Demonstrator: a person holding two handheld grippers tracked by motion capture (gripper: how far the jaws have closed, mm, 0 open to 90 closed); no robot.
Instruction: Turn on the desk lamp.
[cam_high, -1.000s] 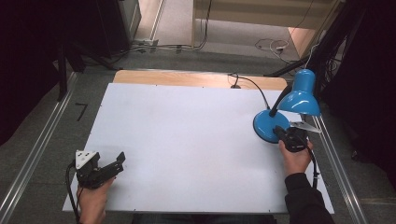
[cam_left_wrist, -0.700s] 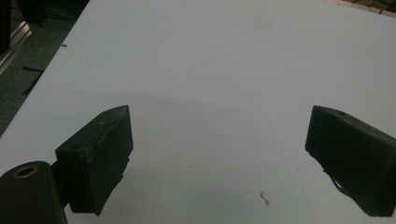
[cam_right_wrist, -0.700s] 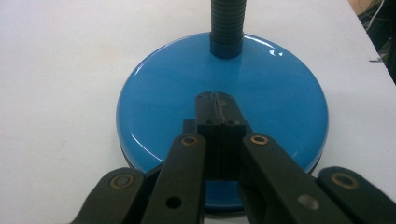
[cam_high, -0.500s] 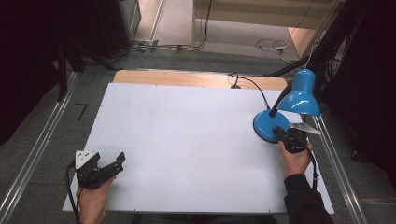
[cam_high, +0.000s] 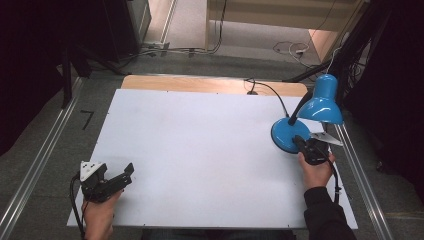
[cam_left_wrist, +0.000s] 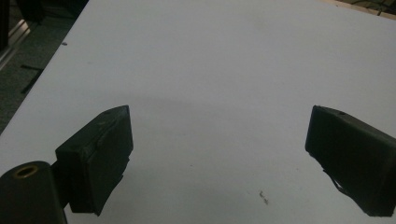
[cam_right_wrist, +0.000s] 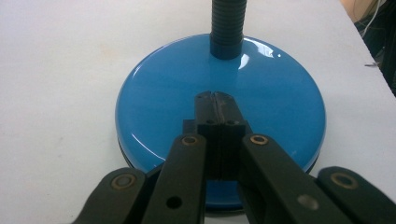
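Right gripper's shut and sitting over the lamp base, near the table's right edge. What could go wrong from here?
1. The right gripper, jaws together, tips over the glossy lamp base: a downward press may skid off the smooth surface.
2. The blue lamp stands close to the table edge, its shade leaning beyond it; a sideways shove could tip it off.
3. The lamp cord could snag if the lamp slides.

The lamp (cam_high: 300, 131) stood on the table (cam_high: 200, 145), near its right edge. The right claw (cam_high: 298, 142) was at the near side of the lamp's base (cam_right_wrist: 219, 121), tips together over it. The left claw (cam_high: 122, 175) sat far away, at the table's near left corner.
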